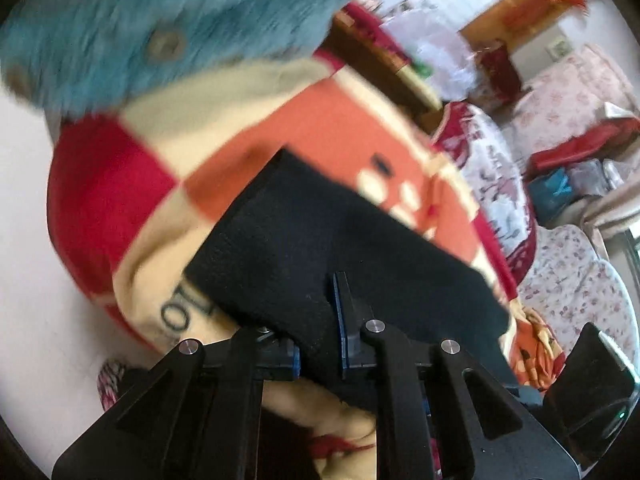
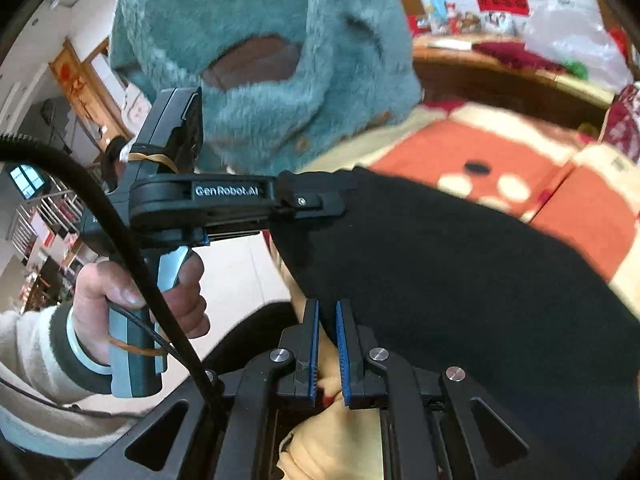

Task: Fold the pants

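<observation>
Checkered blanket (image 1: 168, 184) (red, cream, orange) under black pants (image 1: 340, 248)

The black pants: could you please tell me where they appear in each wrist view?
Left wrist: the black pants run from centre to the bottom, between the left claw fingers.
Right wrist: they fill the centre-right and lower right.
Shared landmark: the orange-and-cream checked blanket beneath them.

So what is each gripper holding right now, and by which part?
The left gripper is shut on the near edge of the black pants. The right gripper is slightly open at that edge, gripping nothing clearly.
</observation>
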`<control>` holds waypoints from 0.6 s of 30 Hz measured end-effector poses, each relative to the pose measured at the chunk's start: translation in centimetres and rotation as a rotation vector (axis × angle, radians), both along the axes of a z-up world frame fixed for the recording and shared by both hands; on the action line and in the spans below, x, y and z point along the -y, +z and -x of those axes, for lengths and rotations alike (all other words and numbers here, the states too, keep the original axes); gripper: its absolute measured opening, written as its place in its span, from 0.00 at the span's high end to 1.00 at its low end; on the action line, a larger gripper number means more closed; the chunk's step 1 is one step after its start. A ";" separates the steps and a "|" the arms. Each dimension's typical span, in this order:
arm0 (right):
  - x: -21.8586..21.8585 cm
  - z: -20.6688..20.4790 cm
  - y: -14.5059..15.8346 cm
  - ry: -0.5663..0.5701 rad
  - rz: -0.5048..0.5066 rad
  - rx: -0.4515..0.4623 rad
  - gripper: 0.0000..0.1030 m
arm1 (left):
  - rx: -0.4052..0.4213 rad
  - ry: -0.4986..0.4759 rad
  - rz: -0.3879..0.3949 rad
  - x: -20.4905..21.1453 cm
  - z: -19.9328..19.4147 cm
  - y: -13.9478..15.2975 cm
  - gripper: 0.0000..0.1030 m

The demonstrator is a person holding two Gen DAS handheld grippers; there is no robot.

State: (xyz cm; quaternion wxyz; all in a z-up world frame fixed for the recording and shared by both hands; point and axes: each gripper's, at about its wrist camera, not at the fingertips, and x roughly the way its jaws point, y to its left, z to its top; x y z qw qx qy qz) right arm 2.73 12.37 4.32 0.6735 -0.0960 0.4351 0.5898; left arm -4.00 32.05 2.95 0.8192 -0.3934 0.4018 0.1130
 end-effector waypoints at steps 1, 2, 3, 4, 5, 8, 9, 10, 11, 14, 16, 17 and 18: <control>-0.2 0.0 -0.8 0.003 0.021 -0.024 0.92 | -0.008 -0.001 0.001 0.0 0.0 -0.4 0.89; -0.2 -0.1 -1.4 -0.003 0.040 -0.041 0.92 | -0.008 0.001 -0.007 0.1 0.1 -0.3 0.88; 0.0 -0.1 -1.6 -0.015 0.038 -0.049 0.92 | -0.014 0.004 -0.022 0.2 0.1 0.0 0.87; 0.4 -0.3 -1.5 -0.022 0.020 -0.065 0.92 | -0.019 0.004 -0.030 0.3 0.0 0.3 0.85; 0.8 -0.4 -1.2 -0.029 0.003 -0.081 0.92 | -0.030 0.008 -0.043 0.4 0.0 0.6 0.77; 2.8 -0.6 0.2 -0.061 -0.028 -0.084 0.88 | -0.044 0.050 -0.114 0.4 0.8 2.2 0.58; 3.8 -0.6 0.8 -0.077 -0.047 -0.078 0.87 | -0.035 0.056 -0.123 0.4 1.1 2.7 0.56; 5.2 -0.5 1.4 -0.096 -0.069 -0.069 0.86 | -0.026 0.064 -0.136 0.4 1.5 3.3 0.55; 6.6 -0.6 2.0 -0.121 -0.088 -0.063 0.84 | -0.021 0.068 -0.152 0.5 1.7 3.8 0.55; 11.2 -1.1 2.8 -0.230 -0.101 -0.050 0.72 | 0.015 0.032 -0.206 1.9 2.0 5.8 0.51; 15.1 -1.5 2.8 -0.317 -0.081 -0.043 0.66 | 0.038 -0.018 -0.228 3.2 1.6 6.6 0.51; 17.0 -1.7 2.8 -0.358 -0.069 -0.037 0.66 | 0.048 -0.051 -0.234 4.1 1.2 7.0 0.49; 18.5 -1.8 2.8 -0.395 -0.056 -0.029 0.66 | 0.057 -0.092 -0.236 5.1 0.5 7.3 0.47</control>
